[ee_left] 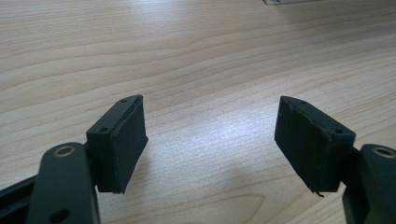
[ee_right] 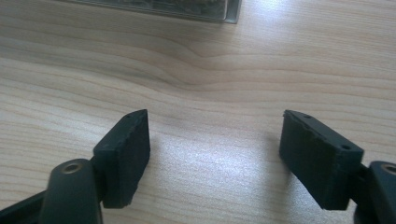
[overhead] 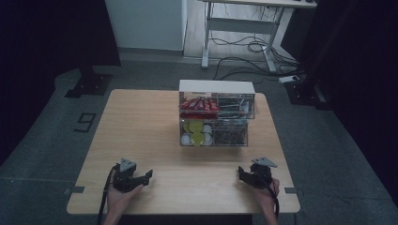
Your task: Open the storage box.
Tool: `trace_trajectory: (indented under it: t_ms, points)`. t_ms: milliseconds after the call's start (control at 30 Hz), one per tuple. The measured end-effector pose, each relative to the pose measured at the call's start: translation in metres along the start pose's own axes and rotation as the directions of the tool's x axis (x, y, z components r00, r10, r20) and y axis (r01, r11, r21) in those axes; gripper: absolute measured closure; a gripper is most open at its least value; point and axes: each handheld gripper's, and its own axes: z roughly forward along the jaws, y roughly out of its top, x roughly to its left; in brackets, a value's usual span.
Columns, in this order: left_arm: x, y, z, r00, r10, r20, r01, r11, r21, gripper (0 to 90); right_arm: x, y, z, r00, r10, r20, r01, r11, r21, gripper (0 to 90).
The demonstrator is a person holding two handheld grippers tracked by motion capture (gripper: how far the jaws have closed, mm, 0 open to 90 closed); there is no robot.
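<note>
My left tool (overhead: 141,179) rests low on the near left part of the worktop (overhead: 141,136), held in my left hand (overhead: 123,197), with its cable running back off the near edge. In the left gripper view its jaws stand wide apart, with bare pale wood grain between the two black pads (ee_left: 122,144) and nothing held. A small corner of something pale shows at the top edge of that view, too little to tell what it is.

Toward the middle, at the far side of the worktop, stands a clear plastic organizer (overhead: 216,119) with a white top. It has two levels of compartments. The upper left one holds red items (overhead: 199,104), the lower left one holds yellow and white round pieces (overhead: 197,133), and the right compartments hold dark, thin things I cannot make out. The organizer is well apart from both tools, nearer the far edge than to me.

My right tool (overhead: 248,176) sits on the near right part of the worktop in my right hand (overhead: 268,194), grey plate on top. In the right gripper view its jaws are also spread wide, with only wood between the pads (ee_right: 125,156). The lower corner of the organizer (ee_right: 187,9) lies at the top of that view, well ahead of the jaws.
</note>
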Motion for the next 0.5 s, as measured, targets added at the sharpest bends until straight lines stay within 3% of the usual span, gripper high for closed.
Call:
trace_trajectory:
  t_ms: [167,267,500]
  points:
    - [-0.0009,-0.0003,-0.0001,1.0000,-0.004,0.006,0.004,1.0000,-0.002,25.3,-0.0018,-0.0002,-0.0011,1.0000,0.000,0.001,0.000,1.000,-0.007,32.9]
    - [-0.0036,0.0003,-0.0002,0.9991,-0.012,0.041,0.012,0.9999,-0.003,25.2,-0.0035,-0.0004,-0.0024,1.0000,0.005,-0.001,-0.005,1.000,-0.008,37.7]
    - [-0.0048,-0.0006,0.0018,0.9998,0.005,0.021,-0.005,1.0000,0.008,25.2,-0.0076,-0.0012,-0.0037,0.9998,0.018,-0.001,-0.018,1.000,-0.019,44.2]
